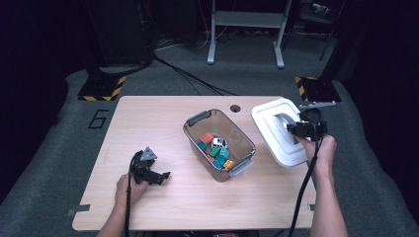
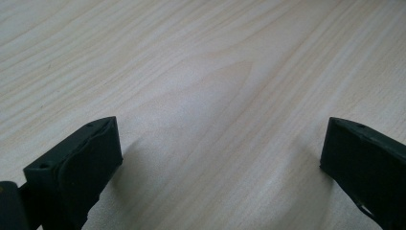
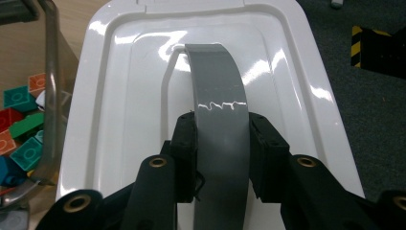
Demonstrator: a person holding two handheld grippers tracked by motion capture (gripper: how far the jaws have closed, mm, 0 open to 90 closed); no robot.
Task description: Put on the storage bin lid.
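While the right gripper [image 3: 222, 158] is clenched on the grey handle [image 3: 220, 100] of the white lid [image 3: 119, 96], both pads press the strap's edges from either side, low on its arch. In the high view this gripper [image 1: 307, 129] sits over the lid [image 1: 269, 129] at about 3 o'clock from the clear bin [image 1: 197, 136], and the lid's far side overhangs the table [image 1: 148, 118] edge.

Risks, as judged from this grip:
- The handle looks glossy and the pads hold only its narrow edges; the strap could slide through the jaws and the lid drop, possibly off the table's 3 o'clock side onto the carpet.
- The handle appears hinged or flexible, so the lid may swing or tilt under it. A tilted lid could strike the bin's rim or its grey latch [image 1: 197, 117] and shove the bin.
- If the lid comes down skewed, it would not seat; the coloured blocks [image 1: 216, 148] lie low in the bin and seem unlikely to interfere.

Left gripper [image 1: 150, 174] rests near 8 o'clock from the bin, well apart from it. In the left gripper view its jaws stand wide, released, with bare wood between them. So nothing steadies the bin; a knock from the lid would move it freely.
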